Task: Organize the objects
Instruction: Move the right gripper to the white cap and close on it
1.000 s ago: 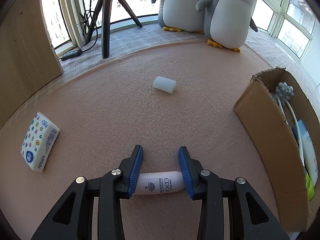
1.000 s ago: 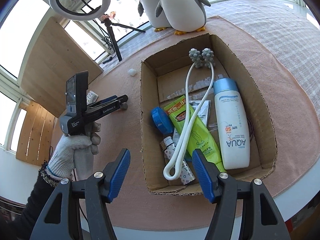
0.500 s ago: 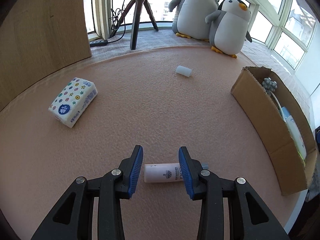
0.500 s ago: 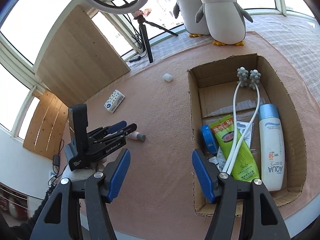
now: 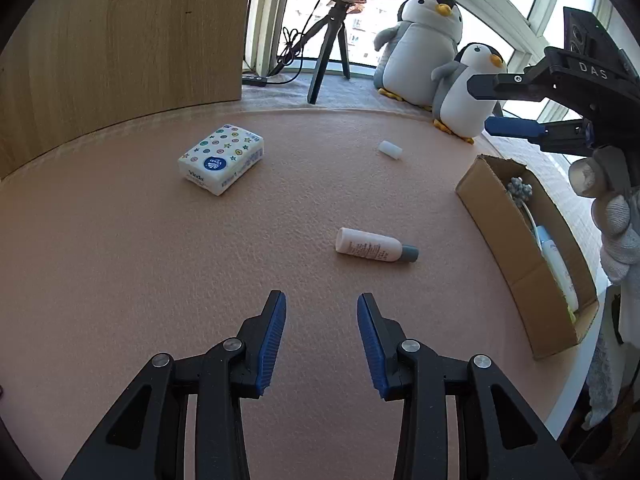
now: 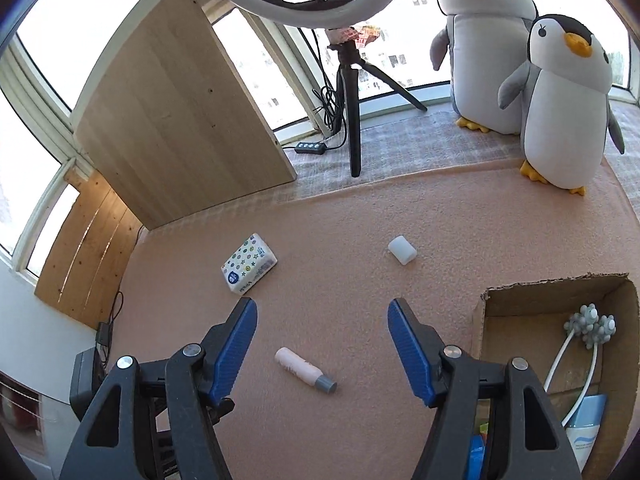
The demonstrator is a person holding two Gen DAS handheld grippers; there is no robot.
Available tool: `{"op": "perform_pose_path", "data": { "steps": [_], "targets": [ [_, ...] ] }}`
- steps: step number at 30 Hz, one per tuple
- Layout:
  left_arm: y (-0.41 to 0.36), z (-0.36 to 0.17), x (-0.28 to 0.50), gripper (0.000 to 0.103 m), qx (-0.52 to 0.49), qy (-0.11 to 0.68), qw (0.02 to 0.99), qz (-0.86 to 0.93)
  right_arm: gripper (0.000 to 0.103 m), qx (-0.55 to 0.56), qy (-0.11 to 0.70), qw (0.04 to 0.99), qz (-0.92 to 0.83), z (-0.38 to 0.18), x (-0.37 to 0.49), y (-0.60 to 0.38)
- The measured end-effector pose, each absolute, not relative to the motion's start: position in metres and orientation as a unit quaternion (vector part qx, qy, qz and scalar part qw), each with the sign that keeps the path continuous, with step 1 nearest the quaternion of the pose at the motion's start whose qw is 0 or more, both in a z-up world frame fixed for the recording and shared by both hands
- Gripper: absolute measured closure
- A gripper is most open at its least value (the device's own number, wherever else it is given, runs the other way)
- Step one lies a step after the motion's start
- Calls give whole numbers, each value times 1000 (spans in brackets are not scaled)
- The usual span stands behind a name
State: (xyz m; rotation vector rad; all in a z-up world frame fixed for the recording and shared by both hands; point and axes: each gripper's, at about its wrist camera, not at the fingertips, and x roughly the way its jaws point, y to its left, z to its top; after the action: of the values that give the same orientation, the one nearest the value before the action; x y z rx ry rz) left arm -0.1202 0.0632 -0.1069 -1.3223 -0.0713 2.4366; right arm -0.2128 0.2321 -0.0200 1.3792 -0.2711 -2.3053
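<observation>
A small pink bottle (image 5: 376,246) with a grey cap lies on its side on the pink mat, apart from both grippers; it also shows in the right wrist view as the bottle (image 6: 305,370). My left gripper (image 5: 321,340) is open and empty, well short of it. My right gripper (image 6: 321,354) is open and empty above the bottle, and shows at the right edge of the left wrist view as the right gripper (image 5: 508,102), held by a gloved hand (image 5: 614,216). A tissue pack (image 5: 222,158) and a small white cylinder (image 5: 390,149) lie farther back.
An open cardboard box (image 5: 496,216) at the right holds a white massager (image 6: 588,326), a sunscreen bottle and other toiletries. Two plush penguins (image 6: 560,96), a ring-light tripod (image 6: 352,120) and a wooden board (image 6: 176,112) stand behind the mat. The table edge runs near the box.
My left gripper has let go of the pink bottle and pulled back, leaving it lying on the mat. My right gripper has swung from over the box toward the mat's middle.
</observation>
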Motion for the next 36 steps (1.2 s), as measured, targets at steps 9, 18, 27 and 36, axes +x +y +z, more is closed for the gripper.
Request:
{"op": "perform_pose_path", "data": {
  "steps": [9, 18, 27, 36],
  "targets": [
    [46, -98, -107, 63, -464, -50, 177, 867, 41, 552, -85, 174, -811, -66, -281, 213],
    [49, -101, -118, 63, -466, -70, 181, 863, 45, 582, -36, 134, -801, -99, -314, 200],
    [63, -105, -123, 63, -472, -70, 191, 858, 45, 610, -3, 114, -785, -122, -329, 193],
    [62, -108, -124, 63, -474, -75, 193, 856, 79, 614, -8, 102, -783, -119, -323, 208]
  ]
}}
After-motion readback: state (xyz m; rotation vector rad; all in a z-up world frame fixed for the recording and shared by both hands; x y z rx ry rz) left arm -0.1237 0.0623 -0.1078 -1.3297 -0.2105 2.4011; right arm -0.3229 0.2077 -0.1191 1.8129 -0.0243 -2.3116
